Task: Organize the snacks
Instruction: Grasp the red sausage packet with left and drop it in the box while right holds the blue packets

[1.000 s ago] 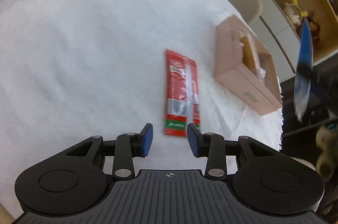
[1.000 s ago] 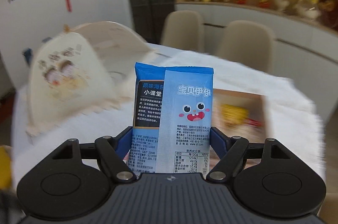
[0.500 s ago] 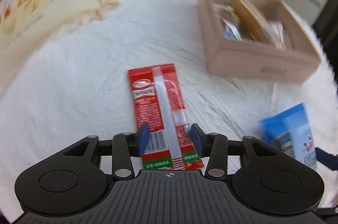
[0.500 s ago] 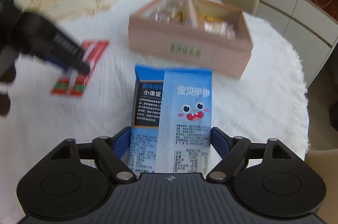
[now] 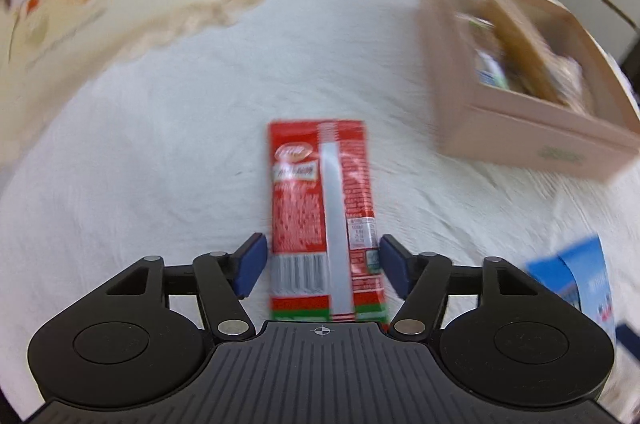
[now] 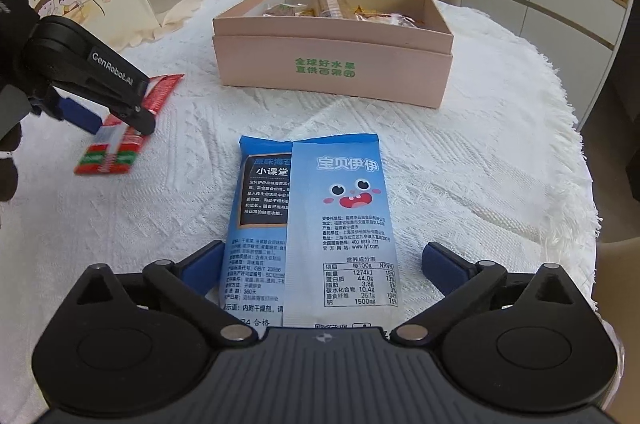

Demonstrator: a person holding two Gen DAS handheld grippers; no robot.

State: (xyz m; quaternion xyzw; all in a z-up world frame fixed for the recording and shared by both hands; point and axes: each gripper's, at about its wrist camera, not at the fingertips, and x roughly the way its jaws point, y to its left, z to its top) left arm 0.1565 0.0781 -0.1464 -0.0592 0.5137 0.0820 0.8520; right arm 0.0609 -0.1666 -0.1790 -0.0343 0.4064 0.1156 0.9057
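Your left gripper (image 5: 320,266) and right gripper (image 6: 322,264) both sit low, jaws apparently parted, gripping nothing.

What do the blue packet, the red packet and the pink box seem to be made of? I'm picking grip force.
Blue packet: thin plastic film, slightly glossy; flat back seam and printed panel.
Red packet: probably foil-lined film; a shiny silver strip runs down its length.
Pink box: matte cardboard, judging by its thin straight walls and printed green lettering.
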